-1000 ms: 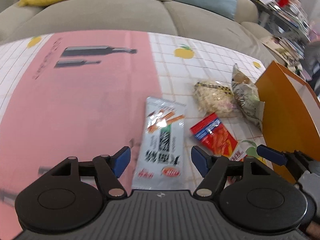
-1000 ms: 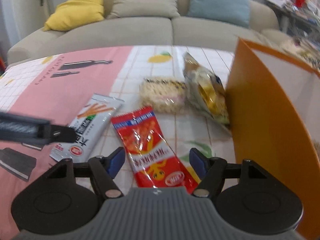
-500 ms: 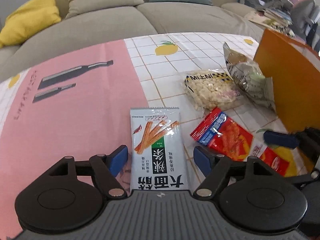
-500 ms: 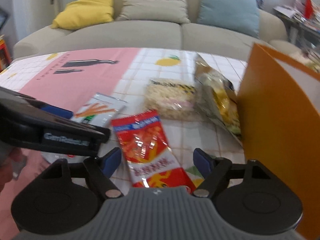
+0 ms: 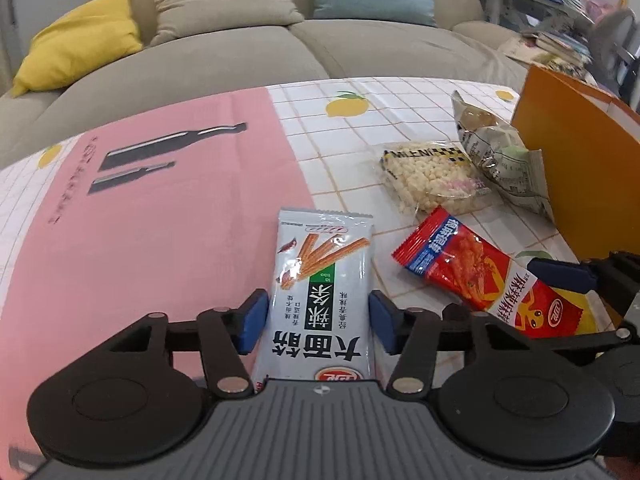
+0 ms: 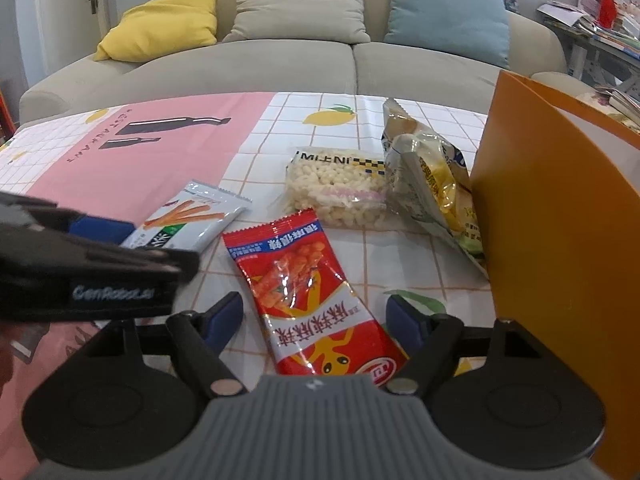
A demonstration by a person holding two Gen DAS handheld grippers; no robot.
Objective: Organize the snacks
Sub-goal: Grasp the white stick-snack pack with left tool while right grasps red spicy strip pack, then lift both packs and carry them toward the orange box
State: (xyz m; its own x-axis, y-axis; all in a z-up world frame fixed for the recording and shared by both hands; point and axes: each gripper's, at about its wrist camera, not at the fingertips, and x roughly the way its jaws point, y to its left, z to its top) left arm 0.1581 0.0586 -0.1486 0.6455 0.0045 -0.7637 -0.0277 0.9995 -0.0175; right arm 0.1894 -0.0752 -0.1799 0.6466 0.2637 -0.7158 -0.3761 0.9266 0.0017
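Observation:
A grey-white packet of stick snacks (image 5: 324, 280) lies flat on the tablecloth (image 5: 140, 240), its near half between the fingers of my left gripper (image 5: 316, 320). The jaws are closing and the blue pads stand right at the packet's two long edges; the packet shows no crease. A red packet (image 6: 304, 280) lies just to its right, between the fingers of my right gripper (image 6: 314, 320), which is open with its pads clear of the wrapper. The right wrist view shows the left gripper's fingers (image 6: 120, 276) at the left, over the stick packet (image 6: 192, 220).
A clear bag of puffed snacks (image 6: 336, 188) and a crinkled bag (image 6: 432, 184) lie farther back; the crinkled one leans on a tall orange box (image 6: 552, 220) at the table's right. A sofa with cushions stands behind the table.
My left gripper has sunk and rolled into line with the stick packet, and its jaws have narrowed onto the packet's edges. The right gripper has hardly moved.

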